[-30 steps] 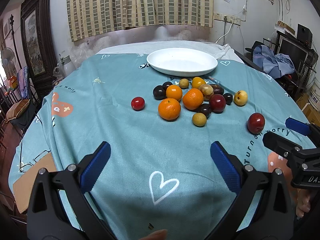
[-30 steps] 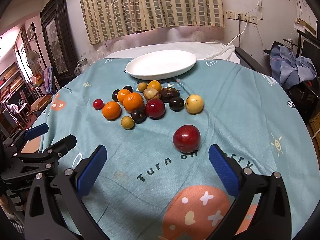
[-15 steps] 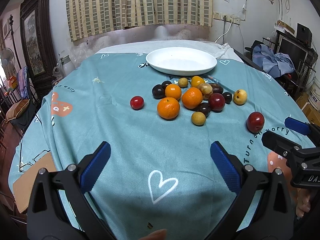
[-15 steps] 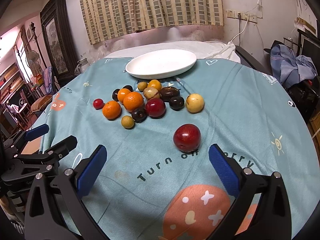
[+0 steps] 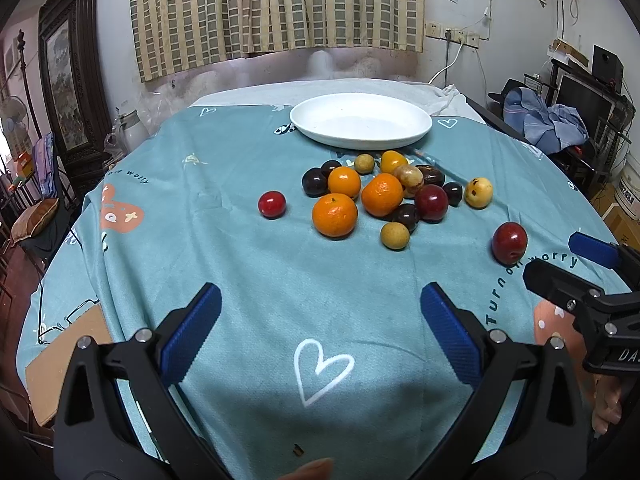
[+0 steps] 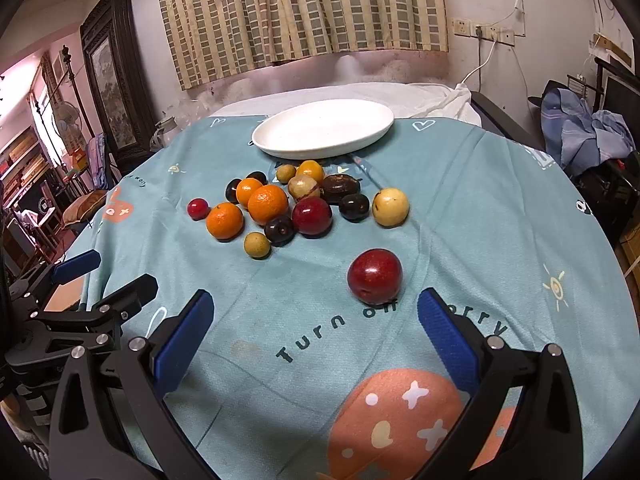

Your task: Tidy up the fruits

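A cluster of several fruits lies on the teal tablecloth: oranges (image 5: 334,216) (image 6: 267,204), dark plums, a yellow fruit (image 5: 478,192) (image 6: 391,207) and small tan ones. A small red fruit (image 5: 272,204) (image 6: 198,209) sits apart on the left. A larger red plum (image 5: 509,243) (image 6: 375,276) lies alone just ahead of my right gripper (image 6: 316,336), which is open and empty. My left gripper (image 5: 320,328) is also open and empty, well short of the cluster. An empty white plate (image 5: 362,126) (image 6: 324,128) stands behind the fruits.
The round table's tablecloth (image 5: 240,264) drops off at the left, where a cardboard piece (image 5: 68,352) shows. A framed picture, a chair and shelves stand left; clothes (image 6: 588,128) and equipment crowd the right. A curtain and wall lie behind the table.
Both grippers have edged very slightly; the fruits sit a touch lower-left in the left wrist view. Nothing was taken hold of or moved on the table.
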Demonstrator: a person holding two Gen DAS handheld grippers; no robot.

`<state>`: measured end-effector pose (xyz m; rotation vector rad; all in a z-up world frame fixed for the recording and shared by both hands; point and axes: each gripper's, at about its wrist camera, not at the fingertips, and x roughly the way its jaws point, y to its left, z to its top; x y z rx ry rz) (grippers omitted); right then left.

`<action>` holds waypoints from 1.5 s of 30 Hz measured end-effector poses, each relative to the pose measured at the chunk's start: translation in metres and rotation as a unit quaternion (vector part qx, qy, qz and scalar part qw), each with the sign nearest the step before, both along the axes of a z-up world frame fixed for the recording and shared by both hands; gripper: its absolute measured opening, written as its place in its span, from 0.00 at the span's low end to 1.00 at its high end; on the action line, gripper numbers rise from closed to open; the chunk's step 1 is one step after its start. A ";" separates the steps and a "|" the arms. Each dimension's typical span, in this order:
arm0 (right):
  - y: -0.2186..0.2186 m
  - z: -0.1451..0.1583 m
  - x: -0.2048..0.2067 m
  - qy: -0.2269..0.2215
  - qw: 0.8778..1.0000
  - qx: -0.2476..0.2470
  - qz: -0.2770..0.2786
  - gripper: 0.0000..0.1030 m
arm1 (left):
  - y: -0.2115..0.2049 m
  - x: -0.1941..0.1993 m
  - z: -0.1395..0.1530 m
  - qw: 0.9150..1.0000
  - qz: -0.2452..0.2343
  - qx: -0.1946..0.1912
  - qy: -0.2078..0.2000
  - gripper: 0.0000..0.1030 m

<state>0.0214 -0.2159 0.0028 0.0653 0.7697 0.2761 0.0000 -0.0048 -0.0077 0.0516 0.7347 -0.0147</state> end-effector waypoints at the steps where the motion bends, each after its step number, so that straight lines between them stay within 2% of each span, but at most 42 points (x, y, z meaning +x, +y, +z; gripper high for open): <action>1: 0.000 0.000 0.000 0.000 1.000 0.000 0.000 0.99 | 0.000 0.000 -0.001 1.000 0.000 0.000 0.000 0.98; 28: -0.001 -0.001 -0.001 0.002 1.000 0.004 0.001 0.99 | -0.010 -0.003 -0.008 1.000 -0.004 0.002 0.003 0.98; 33: -0.002 -0.002 -0.004 -0.006 1.000 0.006 0.002 0.99 | -0.012 -0.003 -0.011 1.000 -0.004 0.002 0.004 0.98; 38: -0.008 -0.002 -0.004 -0.021 1.000 -0.014 -0.011 0.99 | -0.011 -0.001 -0.011 1.000 -0.005 0.002 0.003 0.98; 42: -0.019 -0.007 -0.001 -0.001 1.000 0.005 0.018 0.99 | -0.008 0.003 -0.018 1.000 -0.019 -0.011 0.009 0.98; 45: -0.033 -0.011 -0.006 -0.021 1.000 0.002 0.012 0.99 | -0.006 0.008 -0.025 0.998 -0.043 -0.032 0.027 0.98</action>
